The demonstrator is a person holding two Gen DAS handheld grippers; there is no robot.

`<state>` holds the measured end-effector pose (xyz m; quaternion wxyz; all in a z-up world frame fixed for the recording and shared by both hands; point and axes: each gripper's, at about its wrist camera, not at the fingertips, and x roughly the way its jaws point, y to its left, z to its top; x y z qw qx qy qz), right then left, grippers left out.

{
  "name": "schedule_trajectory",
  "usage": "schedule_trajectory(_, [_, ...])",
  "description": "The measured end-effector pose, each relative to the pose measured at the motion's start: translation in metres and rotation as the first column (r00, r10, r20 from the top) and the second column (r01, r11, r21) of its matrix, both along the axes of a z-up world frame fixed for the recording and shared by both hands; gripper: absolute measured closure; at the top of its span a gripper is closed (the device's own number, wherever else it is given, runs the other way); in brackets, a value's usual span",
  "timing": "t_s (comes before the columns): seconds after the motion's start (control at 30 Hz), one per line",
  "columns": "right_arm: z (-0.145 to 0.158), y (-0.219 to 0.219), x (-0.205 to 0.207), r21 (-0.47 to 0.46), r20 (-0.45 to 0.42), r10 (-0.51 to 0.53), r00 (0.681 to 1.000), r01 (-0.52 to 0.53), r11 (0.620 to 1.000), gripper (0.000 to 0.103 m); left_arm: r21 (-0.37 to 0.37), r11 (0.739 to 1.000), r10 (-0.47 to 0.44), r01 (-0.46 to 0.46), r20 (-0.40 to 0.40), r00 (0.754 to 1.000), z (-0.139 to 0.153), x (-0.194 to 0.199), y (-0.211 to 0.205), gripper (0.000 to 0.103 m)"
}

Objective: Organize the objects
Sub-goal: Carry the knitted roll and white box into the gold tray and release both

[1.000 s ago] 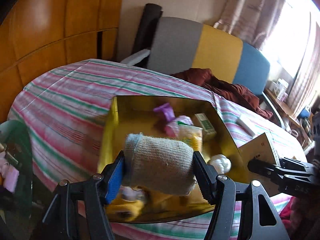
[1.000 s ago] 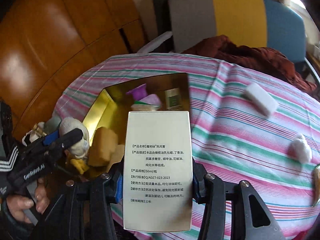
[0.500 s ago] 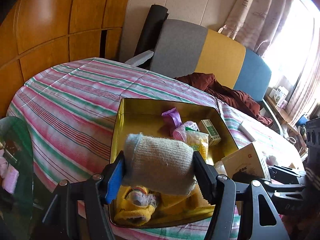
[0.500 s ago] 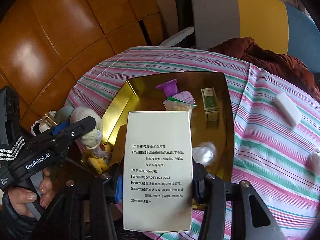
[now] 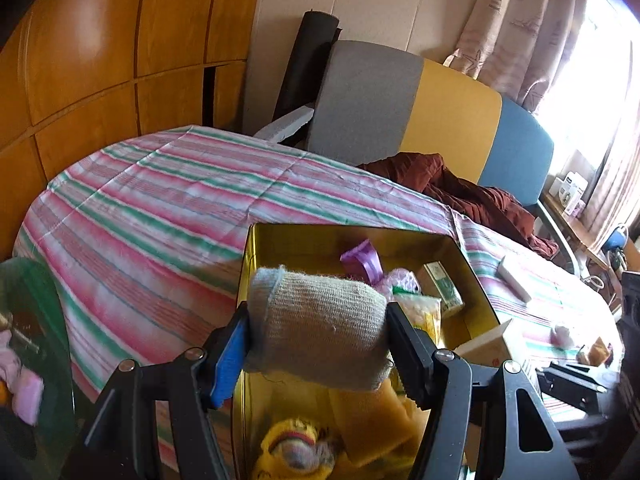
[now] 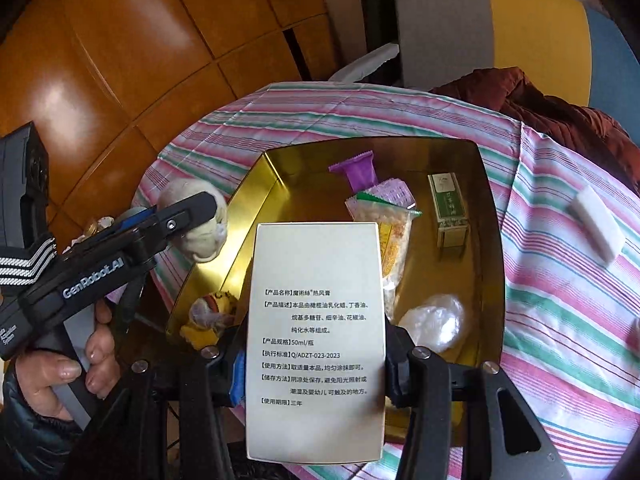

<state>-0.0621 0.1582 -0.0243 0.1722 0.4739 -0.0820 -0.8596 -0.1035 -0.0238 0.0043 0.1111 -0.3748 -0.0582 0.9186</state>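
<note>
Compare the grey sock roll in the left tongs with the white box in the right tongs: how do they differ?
The grey sock roll is soft, rounded knit fabric; the white box is a stiff, flat-sided carton. The sock roll is plain, while the box carries printed black Chinese text. The sock roll lies crosswise between its tongs; the box stands upright. Both are clamped and held near the gold tin.

wood panel wall [image 5: 100, 52] | 3-colour chair [image 5: 432, 120] – grey, yellow, blue | bright curtained window [image 5: 580, 80]
</note>
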Motion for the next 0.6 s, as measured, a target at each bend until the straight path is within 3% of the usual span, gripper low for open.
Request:
schedule_trajectory(0.27, [-0.006,-0.003,-0.01,0.002,0.011,-0.008,1.0,0.008,1.0,0.053,-0.027,1.0,-0.007,0.008,0.038,0.999,-0.017,-0.002,-0.001,0.038])
schedule_trajectory(0.6, [0.006,-0.01,-0.038,0.062,-0.042,-0.002,0.999,0.005,0.998,0.053,-0.046,0.999,-0.026,0.029,0.072,0.997,-0.034,0.003,-0.003,0.038])
